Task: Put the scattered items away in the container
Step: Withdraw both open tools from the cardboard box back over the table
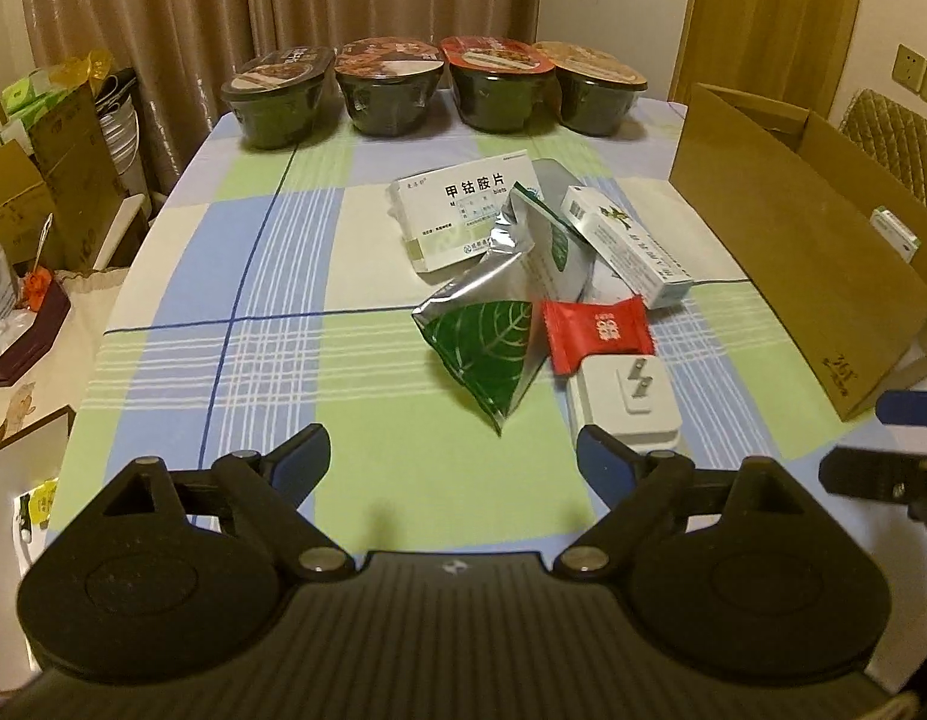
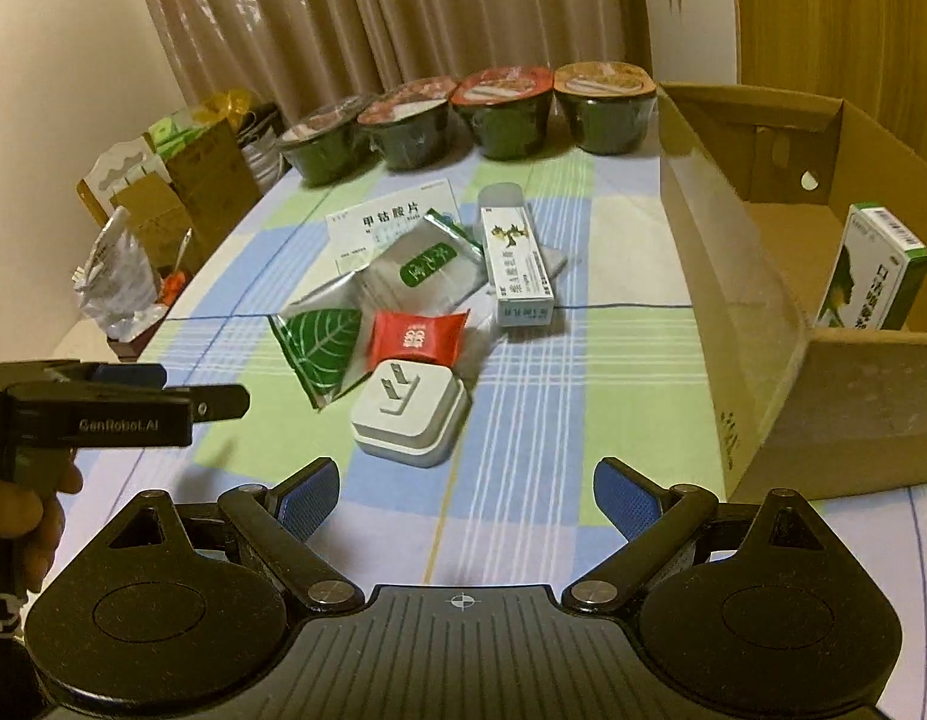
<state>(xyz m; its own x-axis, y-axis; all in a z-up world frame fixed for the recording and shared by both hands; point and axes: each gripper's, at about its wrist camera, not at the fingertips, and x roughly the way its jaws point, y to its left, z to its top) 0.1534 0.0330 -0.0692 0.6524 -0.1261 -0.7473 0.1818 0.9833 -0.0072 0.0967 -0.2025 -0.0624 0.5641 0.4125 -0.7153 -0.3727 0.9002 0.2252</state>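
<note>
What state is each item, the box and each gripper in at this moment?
Cardboard box: open, one medicine box upright inside.
White plug: on table, prongs up.
Red candy: sealed, on table.
Leaf pouch: flat on table.
Four noodle bowls: lidded.
Left gripper: open, empty.
Right gripper: open, empty.

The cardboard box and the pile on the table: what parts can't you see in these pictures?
- Cardboard box: left wrist view, its near wall hides the inside; only a corner of the green and white carton peeks out.
- Flat medicine box: right wrist view, the silver pouch covers its corner.
- Small print on the long carton: too tiny.
</note>
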